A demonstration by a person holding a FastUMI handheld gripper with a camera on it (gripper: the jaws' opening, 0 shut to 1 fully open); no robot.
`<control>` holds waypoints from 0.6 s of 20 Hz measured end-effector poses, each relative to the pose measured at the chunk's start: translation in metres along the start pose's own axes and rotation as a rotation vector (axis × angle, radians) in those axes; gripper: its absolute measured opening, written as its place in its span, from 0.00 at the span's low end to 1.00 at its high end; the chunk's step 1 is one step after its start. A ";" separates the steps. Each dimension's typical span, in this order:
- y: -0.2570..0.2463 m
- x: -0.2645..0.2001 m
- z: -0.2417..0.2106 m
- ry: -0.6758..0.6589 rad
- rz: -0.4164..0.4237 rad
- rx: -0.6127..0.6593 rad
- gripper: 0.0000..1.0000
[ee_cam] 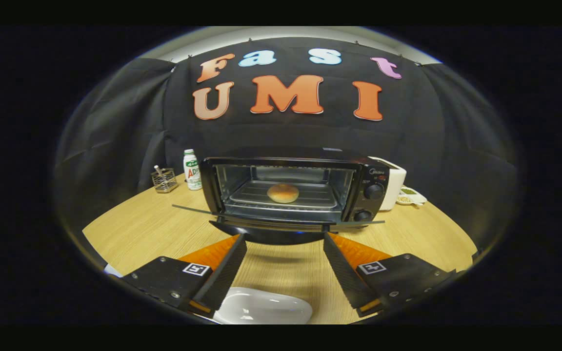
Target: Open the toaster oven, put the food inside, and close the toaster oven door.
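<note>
— Two fingers spread wide, nothing between them but bare tabletop. The gripper (285, 239) is released, holding nothing.

— And the food?

— One round, golden-brown bun (283, 193) sits on the wire rack (320, 199) inside the black toaster oven (291, 190), well beyond the fingertips and about centred between them. The oven's glass door (271, 230) hangs folded down and open, its front lip just ahead of the fingertips; I can't tell whether they touch it.

— What's it all made of?

— Glossy black shell on the oven, shiny metal walls inside, two round black knobs (373, 191) stacked on its right panel. The pale wood-grain round table (139, 229) is smooth. A glossy white oval dish (261, 308) lies low between the fingers, close to the gripper's body.

— Room to move?

— Open tabletop left of the oven's door. Farther back on the left stand a small wire-mesh basket (164, 180) and a white bottle with a green label (192, 170), just beside the oven's side. A white appliance (393, 183) presses close on the right, with a small white plate (411, 196) beyond it.
</note>
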State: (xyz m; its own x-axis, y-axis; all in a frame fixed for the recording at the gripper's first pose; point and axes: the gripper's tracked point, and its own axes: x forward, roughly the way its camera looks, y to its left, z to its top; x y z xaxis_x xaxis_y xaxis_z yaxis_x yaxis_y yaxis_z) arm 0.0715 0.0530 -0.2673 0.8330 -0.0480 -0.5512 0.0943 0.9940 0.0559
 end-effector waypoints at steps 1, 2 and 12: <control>0.005 0.006 0.005 0.001 0.016 0.015 0.96; 0.009 0.011 0.006 0.012 0.031 0.029 0.96; 0.004 0.076 0.071 -0.082 -0.034 0.043 0.96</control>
State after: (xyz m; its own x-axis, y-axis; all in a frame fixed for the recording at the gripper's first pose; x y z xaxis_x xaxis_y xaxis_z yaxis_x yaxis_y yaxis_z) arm 0.1737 0.0462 -0.2496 0.8707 -0.0917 -0.4832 0.1454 0.9865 0.0747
